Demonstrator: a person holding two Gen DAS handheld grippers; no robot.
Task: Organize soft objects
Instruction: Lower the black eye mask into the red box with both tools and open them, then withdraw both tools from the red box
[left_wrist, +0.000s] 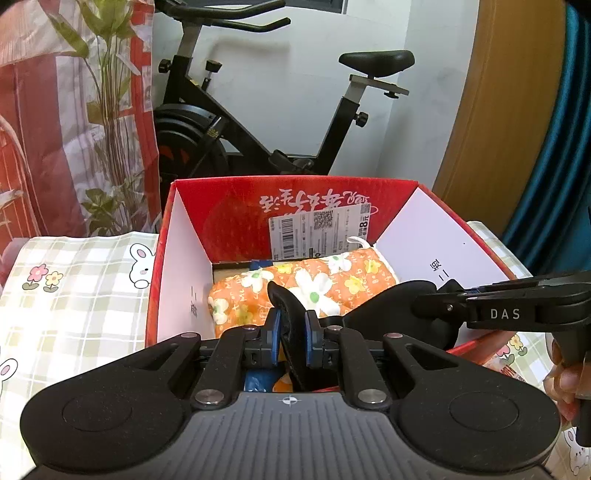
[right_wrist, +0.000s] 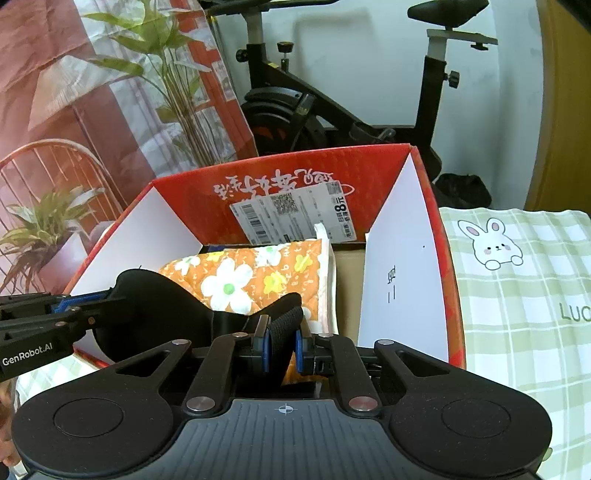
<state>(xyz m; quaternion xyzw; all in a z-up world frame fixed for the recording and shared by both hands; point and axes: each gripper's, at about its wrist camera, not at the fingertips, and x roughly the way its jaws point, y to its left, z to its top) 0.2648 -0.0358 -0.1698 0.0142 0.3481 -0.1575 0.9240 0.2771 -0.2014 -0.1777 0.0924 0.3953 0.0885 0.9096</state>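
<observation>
A black eye mask (left_wrist: 391, 306) hangs stretched over the open red cardboard box (left_wrist: 184, 206). My left gripper (left_wrist: 291, 334) is shut on one end of it. My right gripper (right_wrist: 282, 345) is shut on its other end with the strap (right_wrist: 280, 325); the mask's padded part (right_wrist: 155, 306) shows at the left there. An orange floral soft pouch (left_wrist: 295, 291) lies inside the box below the mask, also seen in the right wrist view (right_wrist: 251, 277). The right gripper's body (left_wrist: 517, 310) shows at the right of the left wrist view.
The box (right_wrist: 406, 229) stands on a green-checked bunny tablecloth (left_wrist: 74, 295) (right_wrist: 517, 295). An exercise bike (left_wrist: 258, 129) stands behind the box. A plant (left_wrist: 110, 110) and a red patterned curtain (left_wrist: 29, 129) are at the left. A blue item (left_wrist: 258, 380) lies low in the box.
</observation>
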